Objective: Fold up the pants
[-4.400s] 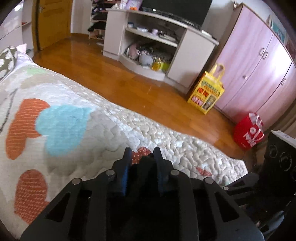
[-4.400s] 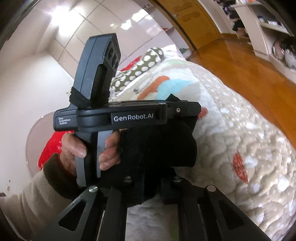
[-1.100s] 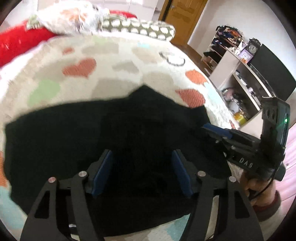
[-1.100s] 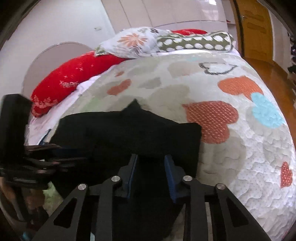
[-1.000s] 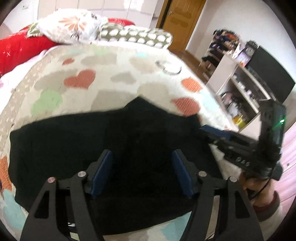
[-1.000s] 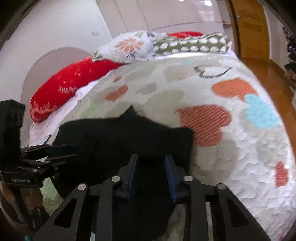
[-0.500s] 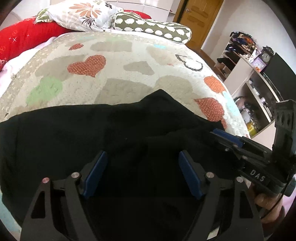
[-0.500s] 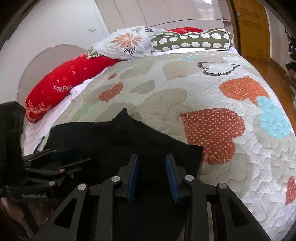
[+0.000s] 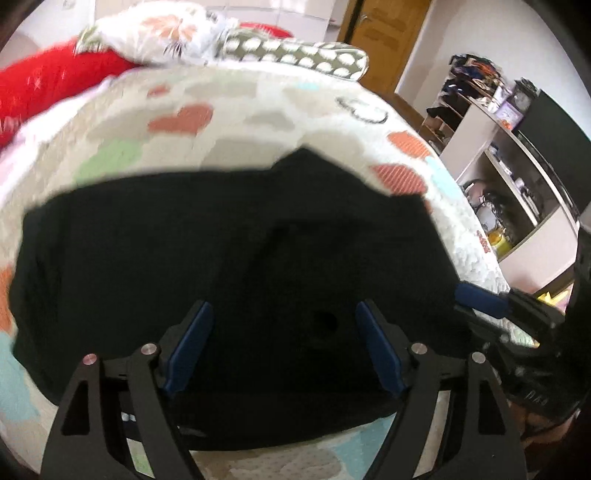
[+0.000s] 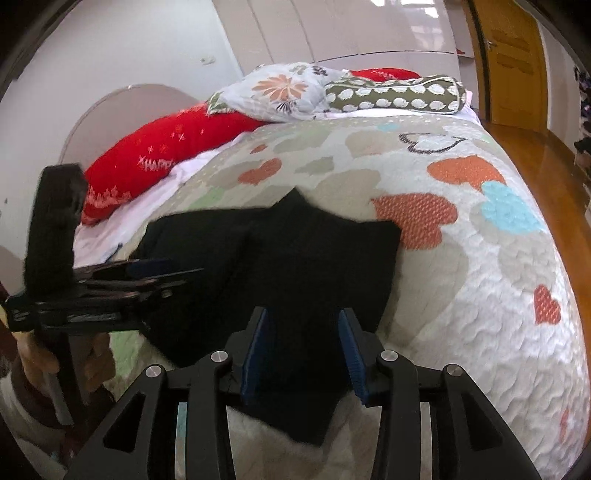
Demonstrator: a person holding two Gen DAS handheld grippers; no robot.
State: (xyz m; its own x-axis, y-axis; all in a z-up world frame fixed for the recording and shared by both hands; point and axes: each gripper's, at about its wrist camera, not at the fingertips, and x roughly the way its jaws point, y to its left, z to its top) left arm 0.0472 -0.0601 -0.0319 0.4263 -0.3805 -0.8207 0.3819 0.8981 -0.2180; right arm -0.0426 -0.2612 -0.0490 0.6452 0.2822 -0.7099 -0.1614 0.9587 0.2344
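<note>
Left wrist view: my left gripper [image 9: 282, 345] hangs over the black pants [image 9: 229, 258], jaws spread wide w/ nothing pinched; the blue pads [image 9: 188, 345] stand apart above the cloth. The pants are soft, matte, dark fabric, lying flat across the near part of the bed [image 9: 258, 110] as one broad slab w/ a peaked upper edge. The quilt is stitched, bumpy, cream, w/ heart patches in orange, green, beige and teal. View is blurred, so I can't tell fine folds. At the head: 3 pillows, i.e. a red pillow [image 9: 44, 81], a floral pillow [image 9: 162, 29] and a dotted bolster [image 9: 295, 55]. At right, the right gripper [image 9: 480, 299] pokes in at the pants' edge. An open shelf unit [image 9: 517, 177] holds small clutter, too small to name.

Right wrist view: my right gripper [image 10: 304, 354] has its jaws opening. A strip of the pants [image 10: 295, 266] runs between the pads, which look clear of it, so released. The pants sit on the near left part of the quilt [image 10: 480, 295]. The left gripper [image 10: 162, 275] reaches in from the left, held by a hand [image 10: 92, 365]. A wooden door [image 10: 513, 55] and glossy wood floor [image 10: 546, 177] are at right.
</note>
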